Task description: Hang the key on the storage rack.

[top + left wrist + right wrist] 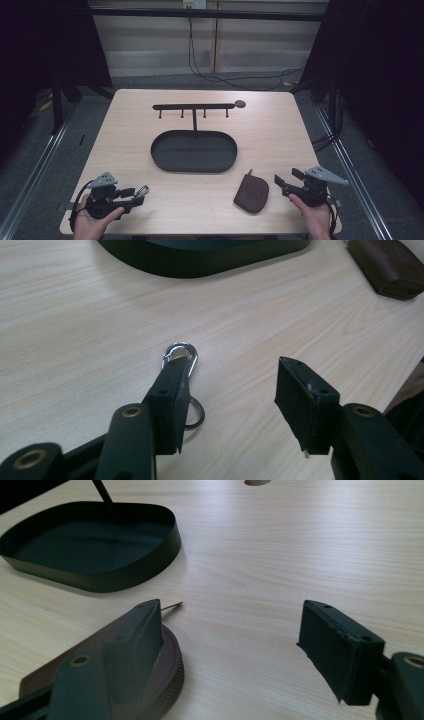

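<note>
Holding both tools low at the near table [280, 135] edge, I kept my left gripper [131, 196] at 7 o'clock, jaws spread, with a silver carabiner clip [181, 356] lying just beside one jaw. My right gripper [286, 183] sat at 5 o'clock, jaws likewise spread, nothing pinched. A brown zip pouch [251, 192] lay just beside it. Farther out, at centre, stood the black oval tray [194, 151]; its hook rail [194, 106] rose toward 12 o'clock.
</note>
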`<state>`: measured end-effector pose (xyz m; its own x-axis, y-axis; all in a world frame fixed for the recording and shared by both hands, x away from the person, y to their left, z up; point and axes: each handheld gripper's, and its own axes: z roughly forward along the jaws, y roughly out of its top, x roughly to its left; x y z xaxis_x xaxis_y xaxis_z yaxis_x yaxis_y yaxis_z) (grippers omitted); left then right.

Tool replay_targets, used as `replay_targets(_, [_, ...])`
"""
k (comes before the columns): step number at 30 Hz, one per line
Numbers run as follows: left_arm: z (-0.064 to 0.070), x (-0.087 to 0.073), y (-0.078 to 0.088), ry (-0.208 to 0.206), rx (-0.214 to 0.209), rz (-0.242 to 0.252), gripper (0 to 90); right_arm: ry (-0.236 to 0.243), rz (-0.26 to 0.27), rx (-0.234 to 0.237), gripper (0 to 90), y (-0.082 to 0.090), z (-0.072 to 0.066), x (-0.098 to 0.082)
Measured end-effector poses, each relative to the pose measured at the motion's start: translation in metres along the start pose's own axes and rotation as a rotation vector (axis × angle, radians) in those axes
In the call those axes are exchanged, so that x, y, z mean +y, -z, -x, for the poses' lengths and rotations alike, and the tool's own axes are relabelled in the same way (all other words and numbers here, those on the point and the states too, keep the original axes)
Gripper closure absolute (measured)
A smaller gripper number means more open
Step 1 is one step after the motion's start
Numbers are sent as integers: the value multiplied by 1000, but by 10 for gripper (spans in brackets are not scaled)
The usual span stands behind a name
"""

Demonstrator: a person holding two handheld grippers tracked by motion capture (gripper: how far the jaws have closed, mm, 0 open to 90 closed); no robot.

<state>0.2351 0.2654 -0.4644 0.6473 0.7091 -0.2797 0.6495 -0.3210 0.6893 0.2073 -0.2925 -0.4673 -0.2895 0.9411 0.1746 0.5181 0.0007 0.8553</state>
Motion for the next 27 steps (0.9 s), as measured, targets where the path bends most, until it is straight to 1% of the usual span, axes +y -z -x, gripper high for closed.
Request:
replay_targets(1, [0, 0, 0, 2, 1, -1, 484, -10, 13, 6, 240, 0, 0, 0])
replay_targets(3, [0, 0, 0, 5, -2, 3, 490, -11, 16, 11, 229, 0, -2, 0])
replay_targets(4, [0, 0, 0, 3, 2, 0, 480, -15, 9, 23, 230, 0, -2, 0])
replay_targets(6, [3, 1, -1, -5, 36, -10, 435, -20, -13, 39, 230, 0, -3, 0])
replay_targets(7, [3, 1, -2, -2, 43, -19, 423, -20, -22, 44, 230, 0, -3, 0])
replay_targets(8, [3, 1, -2, -10, 40, -31, 414, -24, -27, 50, 231, 1, -4, 0])
replay_targets(11, [6, 2, -2, -16, 54, -38, 415, -32, -36, 66, 231, 2, -4, 0])
replay_targets(12, [6, 3, -1, -36, 57, -44, 414, -31, -40, 71, 231, 2, -3, 0])
replay_targets(15, [8, 6, -1, -55, 61, -55, 414, -27, -42, 71, 231, 2, -4, 0])
replay_targets(16, [8, 7, 0, -59, 55, -57, 427, -18, -48, 72, 230, 1, -5, 0])
replay_targets(17, [9, 9, 1, -67, 61, -59, 439, -18, -55, 71, 231, 1, -6, 0])
replay_targets(19, [9, 10, 1, -77, 61, -75, 470, -12, -53, 70, 230, 2, -6, 0])
replay_targets(21, [7, 10, 2, -71, 49, -91, 489, -15, -54, 71, 230, 2, -6, 0])
replay_targets(24, [4, 13, 3, -59, 53, -106, 528, -11, -62, 68, 230, 1, -6, -1])
replay_targets(25, [4, 14, 3, -61, 46, -116, 550, -11, -65, 70, 229, 1, -6, -1])
replay_targets(27, [4, 18, 3, -95, 62, -141, 588, -10, -66, 75, 227, 0, -6, -1])
